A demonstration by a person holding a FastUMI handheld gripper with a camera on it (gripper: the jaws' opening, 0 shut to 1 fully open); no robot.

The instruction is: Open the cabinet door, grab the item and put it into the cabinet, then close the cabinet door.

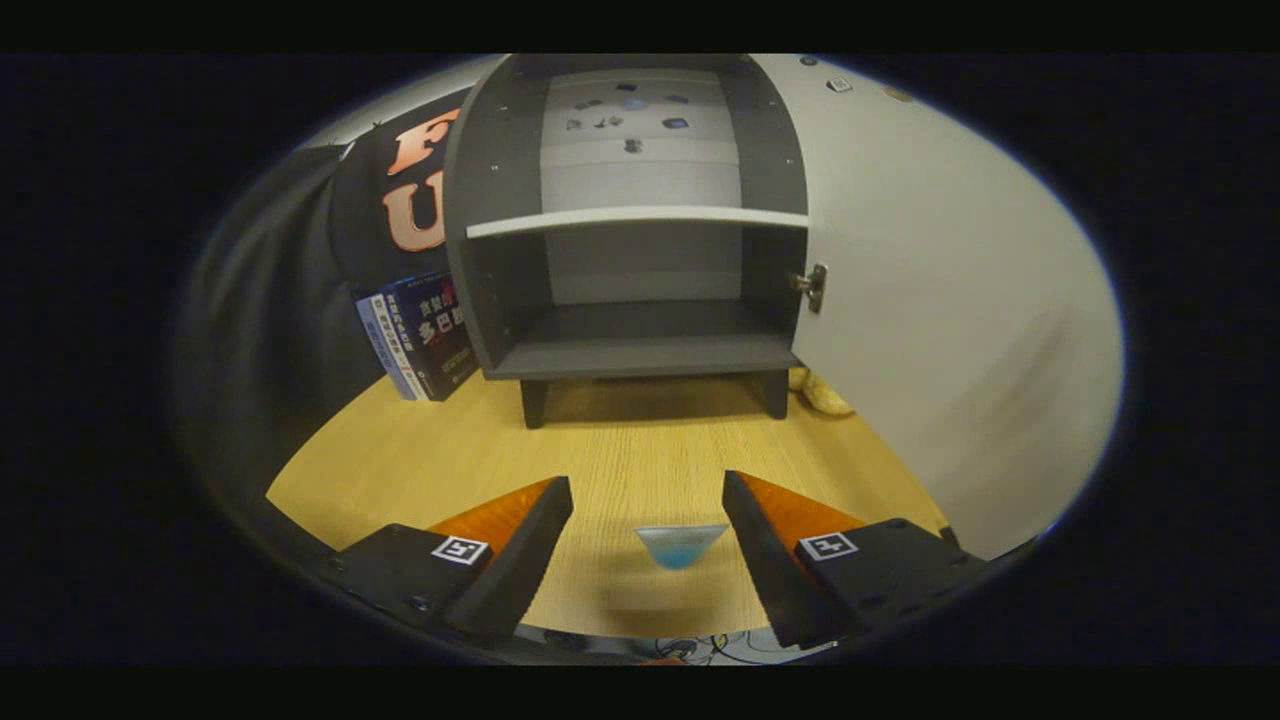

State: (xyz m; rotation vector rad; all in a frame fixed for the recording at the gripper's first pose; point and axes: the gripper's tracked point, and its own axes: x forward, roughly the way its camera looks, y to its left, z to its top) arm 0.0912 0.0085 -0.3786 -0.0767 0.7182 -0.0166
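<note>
Beside the cabinet (640, 240), books (420, 335); tool (648, 500) gaping.

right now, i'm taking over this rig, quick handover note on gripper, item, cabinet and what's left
Hand-held gripper: open, holding nothing, fingers apart over the table.
Item: small clear-blue piece on the table, lying between the fingers, untouched.
Cabinet: beyond the fingers, door swung open to the right, lower shelf bare.
Done: door opened.
Left: grasp the item, place it in the cabinet, close the door.
</note>
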